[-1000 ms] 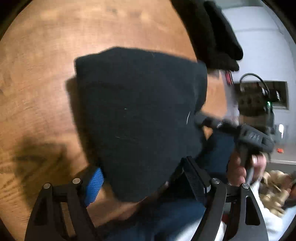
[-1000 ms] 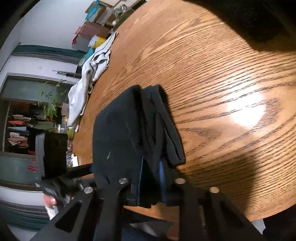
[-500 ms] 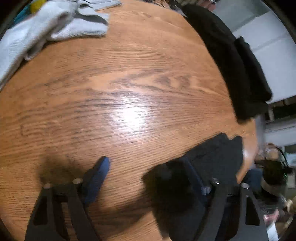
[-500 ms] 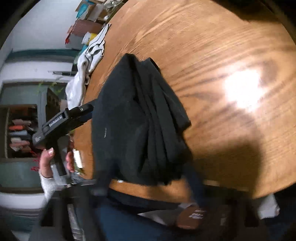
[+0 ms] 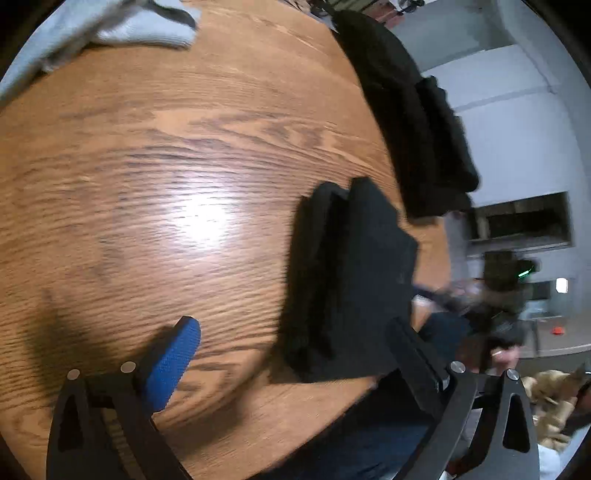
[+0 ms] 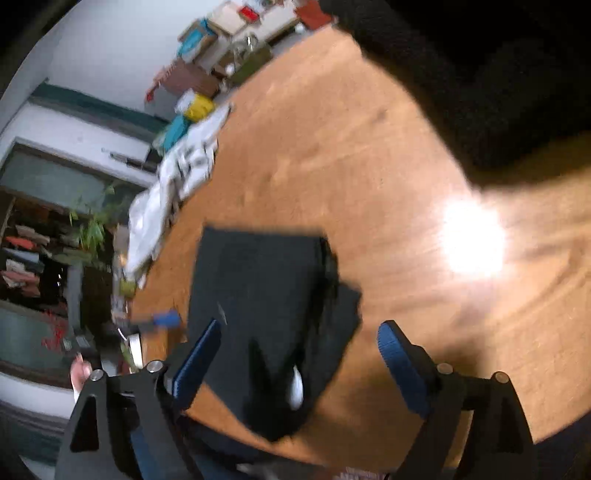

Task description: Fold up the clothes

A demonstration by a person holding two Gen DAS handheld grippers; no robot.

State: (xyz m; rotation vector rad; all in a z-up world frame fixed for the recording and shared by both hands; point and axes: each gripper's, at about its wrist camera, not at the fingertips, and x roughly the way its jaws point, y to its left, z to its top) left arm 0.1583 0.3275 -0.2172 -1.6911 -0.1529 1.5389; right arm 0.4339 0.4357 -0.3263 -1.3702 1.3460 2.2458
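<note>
Oak-grained and glossy, the round wooden table point(image 5: 155, 177) fills most of both frames, a bright glare at its centre. A folded black garment point(image 5: 343, 280) lies flat near the table's edge, lower right of centre in the left wrist view and low in the middle in the right wrist view point(image 6: 269, 310). The left gripper point(image 5: 295, 350) stands with its blue-padded fingers point(image 5: 173, 362) wide apart, holding nothing, the garment between them and nearer the right finger. The right gripper point(image 6: 299, 354) is likewise spread, its blue pads either side of the cloth's near end; whether they touch it is lost in blur. A second heap of black clothing point(image 5: 413, 122) sits at the upper right of the left wrist frame, and pale grey-white garments point(image 5: 110, 26) lie at its upper left.
</note>
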